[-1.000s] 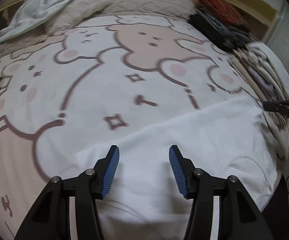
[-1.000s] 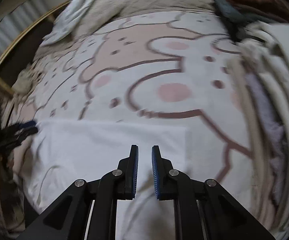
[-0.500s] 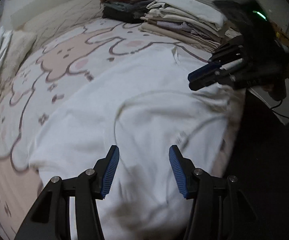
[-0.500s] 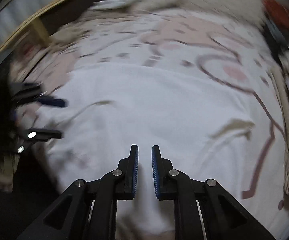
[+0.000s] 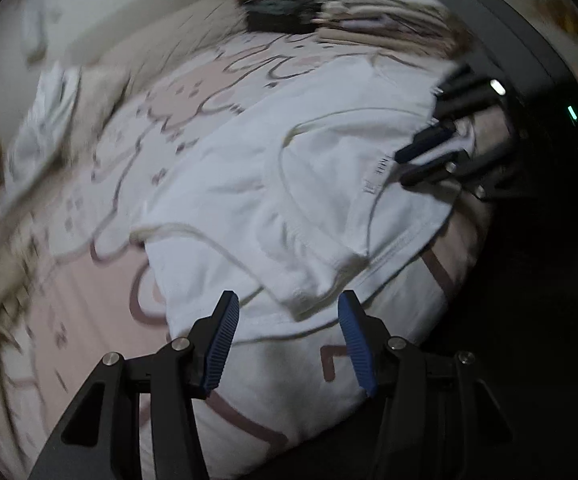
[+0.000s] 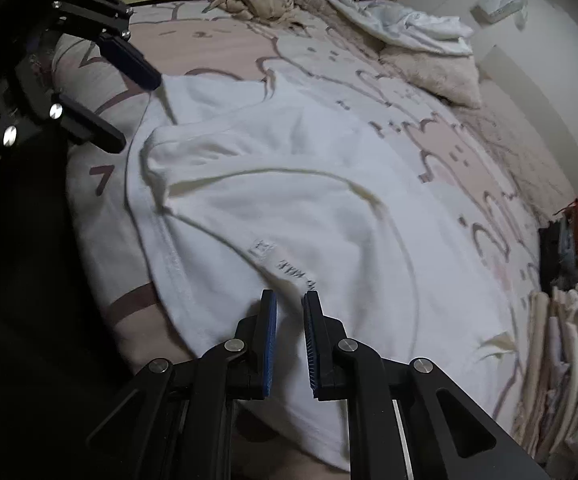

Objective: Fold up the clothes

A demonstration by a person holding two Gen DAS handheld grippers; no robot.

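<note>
One white garment [image 6: 329, 200] lies spread and rumpled over the near edge of the bed [image 6: 217, 48], a flap turned over on itself. The left tool [image 5: 287, 340] hovers wide open over its hem; the right tool [image 6: 289, 340] is nearly closed, gripping nothing. For a clean fold, pinch matching corners and keep the edges level. Two stacks of folded clothes [image 6: 561, 344] wait beside it.

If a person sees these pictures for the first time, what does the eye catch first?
A large white cotton T-shirt lies spread near the edge of a bed with a pink cartoon-bear bedspread. The left gripper, with blue pads, stands wide open over a sleeve; the right gripper hovers at the hem, narrowly open. Folded clothes are stacked at the side.
</note>
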